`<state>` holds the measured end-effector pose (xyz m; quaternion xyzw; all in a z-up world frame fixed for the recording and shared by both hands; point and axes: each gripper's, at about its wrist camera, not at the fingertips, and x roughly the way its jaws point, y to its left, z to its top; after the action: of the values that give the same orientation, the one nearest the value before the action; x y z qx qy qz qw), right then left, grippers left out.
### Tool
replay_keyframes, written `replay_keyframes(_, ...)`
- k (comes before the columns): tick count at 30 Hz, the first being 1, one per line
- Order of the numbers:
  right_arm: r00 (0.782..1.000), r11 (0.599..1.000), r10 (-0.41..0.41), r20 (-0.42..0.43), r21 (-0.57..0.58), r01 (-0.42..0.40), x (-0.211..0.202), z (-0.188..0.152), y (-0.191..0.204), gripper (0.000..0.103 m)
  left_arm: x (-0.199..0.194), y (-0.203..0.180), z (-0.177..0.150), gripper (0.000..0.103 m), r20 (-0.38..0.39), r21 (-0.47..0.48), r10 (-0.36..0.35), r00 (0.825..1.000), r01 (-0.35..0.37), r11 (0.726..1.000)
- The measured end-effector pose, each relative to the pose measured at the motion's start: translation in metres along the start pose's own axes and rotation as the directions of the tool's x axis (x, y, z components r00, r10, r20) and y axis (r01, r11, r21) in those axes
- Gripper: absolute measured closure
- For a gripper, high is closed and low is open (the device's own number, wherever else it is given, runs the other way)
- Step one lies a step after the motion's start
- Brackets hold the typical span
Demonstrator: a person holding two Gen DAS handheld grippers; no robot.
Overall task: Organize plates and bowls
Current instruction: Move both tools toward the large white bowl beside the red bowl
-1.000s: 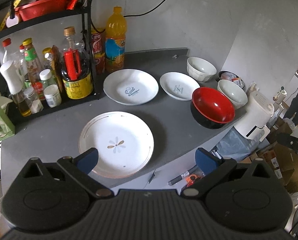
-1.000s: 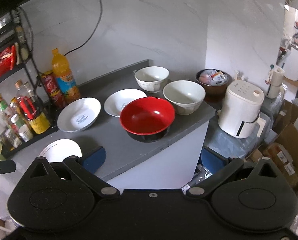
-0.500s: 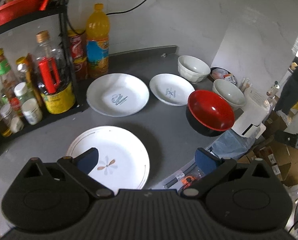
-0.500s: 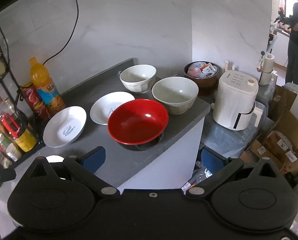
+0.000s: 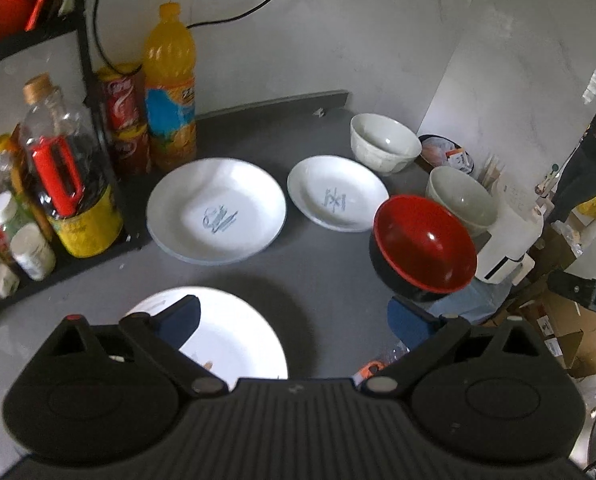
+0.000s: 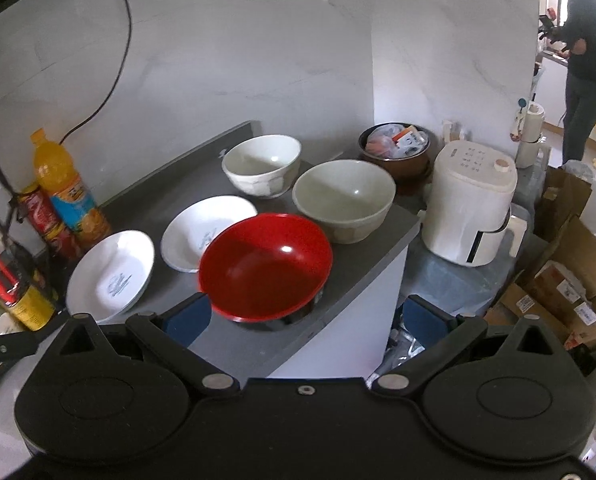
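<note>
Your two grippers hover spread wide over a grey counter (image 5: 326,268) set with plates and bowls.

Largest first: the fryer (image 6: 472,210) stands off the counter's right end. The near plate (image 5: 237,336) lies under your left gripper (image 5: 293,314), whose fingers stand apart with nothing between them. The big plate (image 5: 216,210) sits just beside the bottle rack (image 5: 89,128), and the small plate (image 5: 338,194) lies right of it. The red bowl (image 6: 265,266) sits at the counter's front edge, ahead of your right gripper (image 6: 306,316), which is also spread and empty; its left finger (image 6: 187,320) shows just below the bowl's rim. Behind the red bowl the grey bowl (image 6: 344,198) is near the right edge, and the white bowl (image 6: 261,166) sits farther back towards the wall.
</note>
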<state>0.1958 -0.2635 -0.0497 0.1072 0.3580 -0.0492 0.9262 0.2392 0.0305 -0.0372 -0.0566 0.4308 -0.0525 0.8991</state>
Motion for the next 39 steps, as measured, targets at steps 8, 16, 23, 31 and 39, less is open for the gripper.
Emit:
replay_keyframes(8, 1.000, 1.000, 0.022, -0.004, -0.011, -0.022, 0.038, 0.031, -0.019, 0.000, 0.031, -0.025, 0.032, 0.003, 0.006, -0.026, 0.020, 1.000, -0.020, 0.999)
replay_keyframes(16, 0.997, 0.997, 0.072, -0.016, -0.034, -0.073, 0.074, 0.070, -0.047, 0.003, 0.064, -0.063, 0.064, 0.003, 0.005, -0.039, 0.040, 0.999, -0.039, 0.998)
replay_keyframes(23, 0.994, 0.996, 0.087, -0.068, -0.012, -0.088, 0.112, 0.090, -0.077, 0.014, 0.102, -0.097, 0.084, 0.014, -0.030, -0.064, 0.041, 0.999, -0.043, 0.997)
replay_keyframes(31, 0.988, 0.995, 0.097, -0.118, -0.016, -0.100, 0.153, 0.108, -0.111, 0.021, 0.136, -0.140, 0.103, 0.020, -0.048, -0.063, 0.061, 0.997, -0.064, 0.996)
replay_keyframes(39, 0.975, 0.992, 0.122, -0.187, 0.001, -0.124, 0.194, 0.121, -0.140, 0.031, 0.178, -0.176, 0.116, 0.035, -0.085, -0.077, 0.066, 0.994, -0.072, 0.994)
